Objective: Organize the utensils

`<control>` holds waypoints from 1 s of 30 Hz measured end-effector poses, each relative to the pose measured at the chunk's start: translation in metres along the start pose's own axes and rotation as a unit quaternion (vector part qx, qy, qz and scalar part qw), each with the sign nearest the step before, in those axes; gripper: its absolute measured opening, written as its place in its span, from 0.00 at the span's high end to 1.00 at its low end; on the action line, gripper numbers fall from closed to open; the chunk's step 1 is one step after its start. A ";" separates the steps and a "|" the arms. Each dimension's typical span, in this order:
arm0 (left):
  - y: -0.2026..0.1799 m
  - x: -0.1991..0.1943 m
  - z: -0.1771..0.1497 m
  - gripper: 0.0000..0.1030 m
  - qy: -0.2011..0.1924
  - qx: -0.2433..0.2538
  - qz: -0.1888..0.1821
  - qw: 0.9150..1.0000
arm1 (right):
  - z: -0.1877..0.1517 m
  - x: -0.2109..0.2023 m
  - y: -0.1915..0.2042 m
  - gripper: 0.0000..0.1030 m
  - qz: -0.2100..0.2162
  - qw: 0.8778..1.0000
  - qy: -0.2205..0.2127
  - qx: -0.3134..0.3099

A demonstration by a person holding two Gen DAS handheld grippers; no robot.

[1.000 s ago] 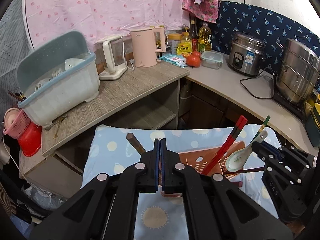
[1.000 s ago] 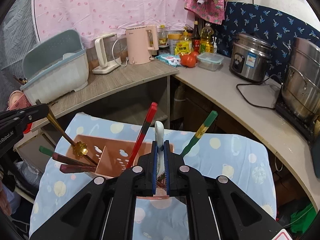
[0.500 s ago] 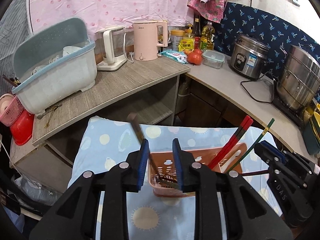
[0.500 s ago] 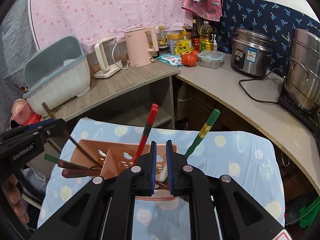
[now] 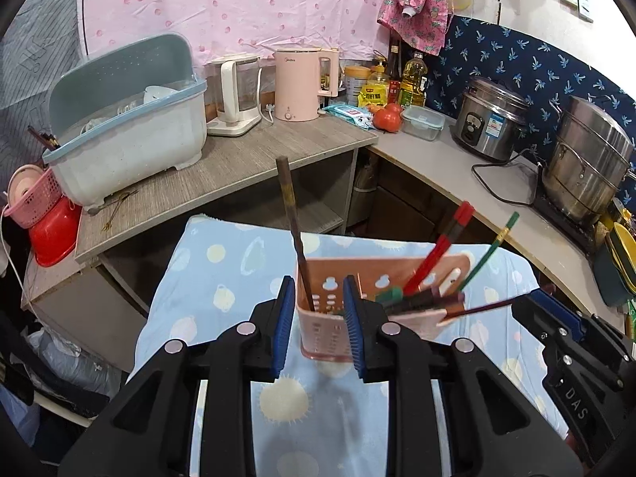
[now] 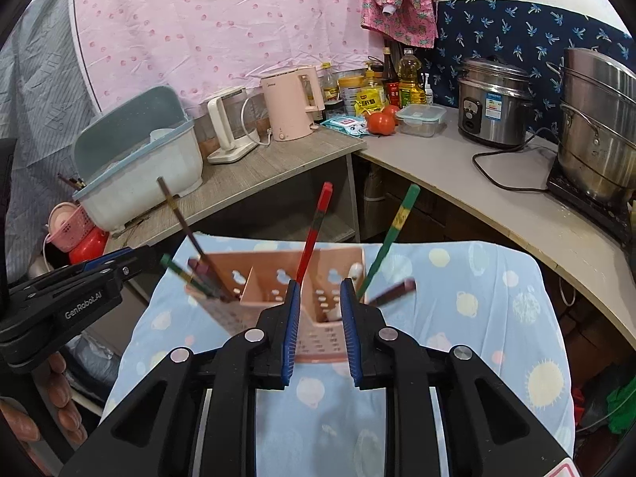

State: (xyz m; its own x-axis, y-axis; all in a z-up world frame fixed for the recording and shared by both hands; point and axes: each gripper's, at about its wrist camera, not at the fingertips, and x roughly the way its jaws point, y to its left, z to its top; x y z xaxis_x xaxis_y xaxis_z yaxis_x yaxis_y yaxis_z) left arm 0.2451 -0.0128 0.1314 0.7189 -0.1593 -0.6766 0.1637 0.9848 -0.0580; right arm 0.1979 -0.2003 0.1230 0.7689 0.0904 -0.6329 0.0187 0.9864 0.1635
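A pink perforated utensil holder (image 5: 326,318) (image 6: 270,278) stands on the blue patterned cloth (image 5: 222,270). It holds a dark brown-handled utensil (image 5: 292,214) (image 6: 183,218), red chopsticks (image 5: 441,246) (image 6: 316,230), green chopsticks (image 5: 491,246) (image 6: 391,234) and a white spoon (image 6: 355,268). My left gripper (image 5: 318,324) is open and empty, just in front of the holder's left end. My right gripper (image 6: 320,324) is open and empty, in front of the holder's right compartment. It also shows at the right of the left wrist view (image 5: 556,330).
Behind the cloth is a wooden counter with a blue dish rack (image 5: 127,119), a white kettle (image 5: 236,95) and a pink kettle (image 5: 298,83). A rice cooker (image 5: 491,119) and steel pot (image 5: 588,171) stand on the right counter. A pink basket (image 5: 33,198) is at left.
Both grippers opened and pulled back from the holder. The left released the dark-handled utensil, the right released the white spoon; both now rest in the holder.
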 end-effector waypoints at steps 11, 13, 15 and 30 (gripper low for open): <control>-0.014 -0.026 -0.051 0.77 0.010 -0.001 0.003 1.000 | -0.045 -0.034 -0.002 0.80 0.009 1.000 0.019 0.011; -0.017 -0.029 -0.060 0.77 0.013 0.000 0.003 1.000 | -0.053 -0.039 -0.003 0.80 0.009 1.000 0.022 0.014; -0.018 -0.032 -0.068 0.77 0.015 0.000 0.003 1.000 | -0.060 -0.044 -0.003 0.78 0.009 1.000 0.026 0.015; -0.027 -0.050 -0.120 0.36 0.019 0.006 0.017 1.000 | -0.108 -0.069 -0.001 0.46 -0.027 0.999 0.040 -0.004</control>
State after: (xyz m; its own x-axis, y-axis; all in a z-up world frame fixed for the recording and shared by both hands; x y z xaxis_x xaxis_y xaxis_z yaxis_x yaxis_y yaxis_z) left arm 0.1238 -0.0235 0.0788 0.6982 -0.1223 -0.7053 0.1469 0.9888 -0.0259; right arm 0.0760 -0.1925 0.0846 0.7135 0.0475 -0.6990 0.0539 0.9910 0.1223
